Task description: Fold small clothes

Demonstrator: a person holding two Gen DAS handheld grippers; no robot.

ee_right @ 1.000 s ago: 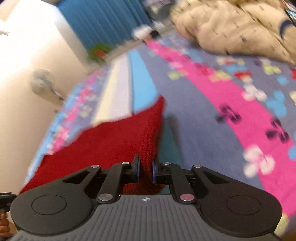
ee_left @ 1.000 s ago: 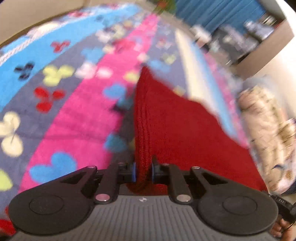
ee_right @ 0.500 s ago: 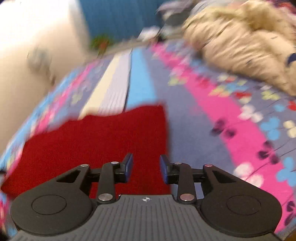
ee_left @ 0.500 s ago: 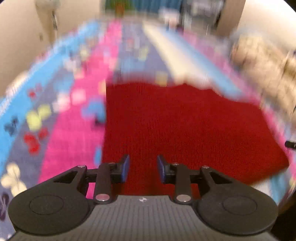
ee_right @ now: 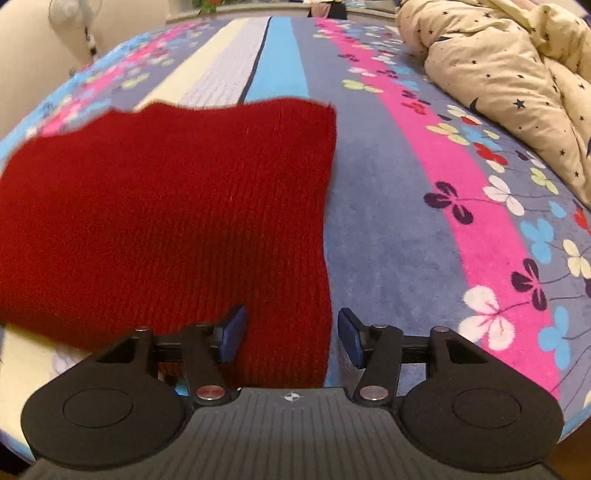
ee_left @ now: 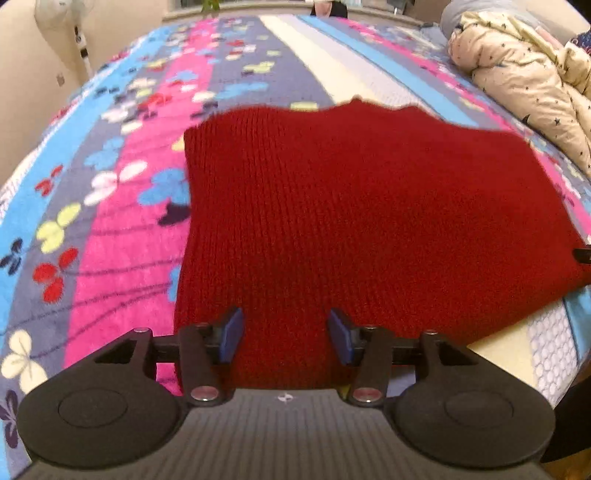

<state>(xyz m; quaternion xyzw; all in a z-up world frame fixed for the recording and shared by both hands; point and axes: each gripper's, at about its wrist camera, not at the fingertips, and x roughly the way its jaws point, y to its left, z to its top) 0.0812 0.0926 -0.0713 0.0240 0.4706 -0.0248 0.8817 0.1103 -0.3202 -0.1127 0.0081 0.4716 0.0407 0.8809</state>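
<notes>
Far left in the left wrist view, a standing fan [ee_left: 61, 14] sits against the beige wall, off the bed's edge. Next comes the striped bedspread [ee_left: 110, 206], blue, pink and grey bands dotted with clover shapes, running away to the far end of the bed. The left gripper [ee_left: 284, 334] is spread wide, its blue pads apart and gripping nothing, with the near hem of the red knitted garment [ee_left: 362, 214] lying between and under them. The garment lies flat on the bedspread as a broad rectangle, its far edge wavy. Past its right side, a cream quilt with dark stars [ee_left: 532, 85] is heaped at the bed's right edge, well apart from the knit.

Over to the right wrist view: the fan [ee_right: 74, 14] again at top left, the red knitted garment [ee_right: 166, 206] filling the left half, its right-hand edge running straight down to the right gripper [ee_right: 291, 336]. That gripper is also wide open and empty, straddling the garment's near right corner. To the right, open bedspread [ee_right: 424, 229], then the quilt [ee_right: 517, 77] bunched at upper right.
</notes>
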